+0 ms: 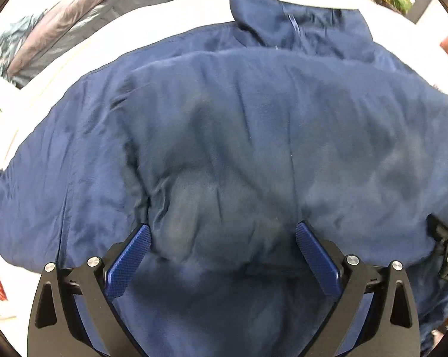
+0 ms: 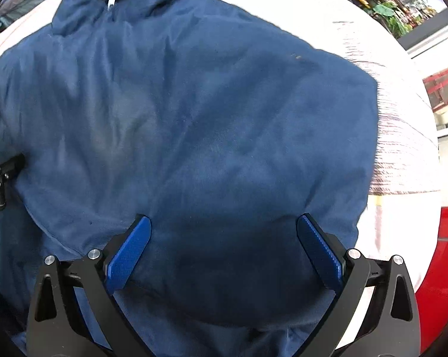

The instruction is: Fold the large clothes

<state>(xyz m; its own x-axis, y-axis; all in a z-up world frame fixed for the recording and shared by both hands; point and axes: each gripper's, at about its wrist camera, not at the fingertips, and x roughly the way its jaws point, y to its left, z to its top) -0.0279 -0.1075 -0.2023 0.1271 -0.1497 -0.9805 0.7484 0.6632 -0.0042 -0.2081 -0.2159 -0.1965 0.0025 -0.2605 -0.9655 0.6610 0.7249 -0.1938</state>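
1. The left claw stands wide, its two blue textured pads well apart, with nothing pinched between them; navy cloth fills the gap beneath.

2. The right claw is likewise spread wide, its blue pads apart and gripping nothing, poised over the jacket's near part (whether the pads touch the cloth I cannot tell).

3. Each claw shows in the other's view: the right one's black body sits at the right edge of the left wrist view, the left one's black body at the left edge of the right wrist view, so the two are side by side over the garment.

4. The navy blue jacket lies spread on the white tabletop, collar toward the far edge and zipped, with a pale zipper pull at the neck.

5. A folded layer of the jacket lies across its body, its upper edge forming a soft ridge below the collar in the left wrist view.

6. To the jacket's right, bare tabletop shows; a red object sits past the right edge.

7. Beyond the far left corner lie rumpled grey and teal fabrics (blurred, kind unclear).
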